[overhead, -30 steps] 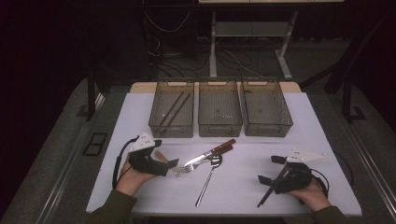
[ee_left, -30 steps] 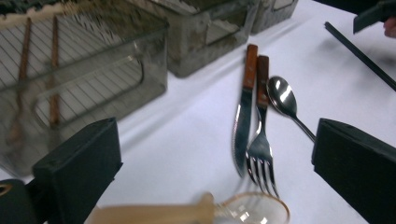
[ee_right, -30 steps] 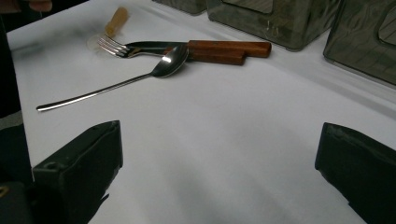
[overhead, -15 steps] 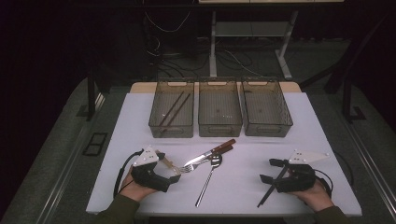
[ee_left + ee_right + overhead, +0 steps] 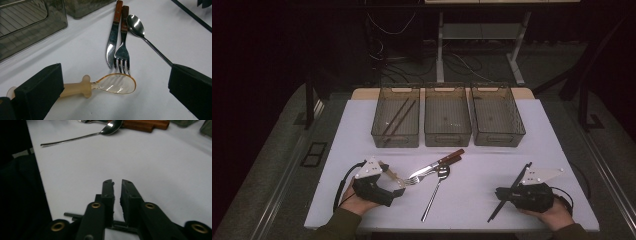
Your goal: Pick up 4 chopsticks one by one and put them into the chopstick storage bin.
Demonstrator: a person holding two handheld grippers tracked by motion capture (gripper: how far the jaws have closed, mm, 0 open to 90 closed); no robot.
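Note:
A translucent amber plastic spoon lies on the white table between the wide open jaws of my left gripper, with its handle behind the left jaw. Nothing presses on it. In the high view my left gripper sits at the front left. Beyond the spoon lie a wood-handled knife, a fork and a metal spoon. My right gripper has just been closing; its jaws stand almost together with nothing between the tips. Black chopsticks cross under it near the base of the jaws.
Three grey mesh bins stand in a row at the back: the left bin holds dark chopsticks, beside it the middle bin and the right bin. The table's near edge runs just behind both hands.
The right gripper's jaws have gone from wide open to almost together. The left gripper has shifted slightly toward the near edge, its jaws still open.

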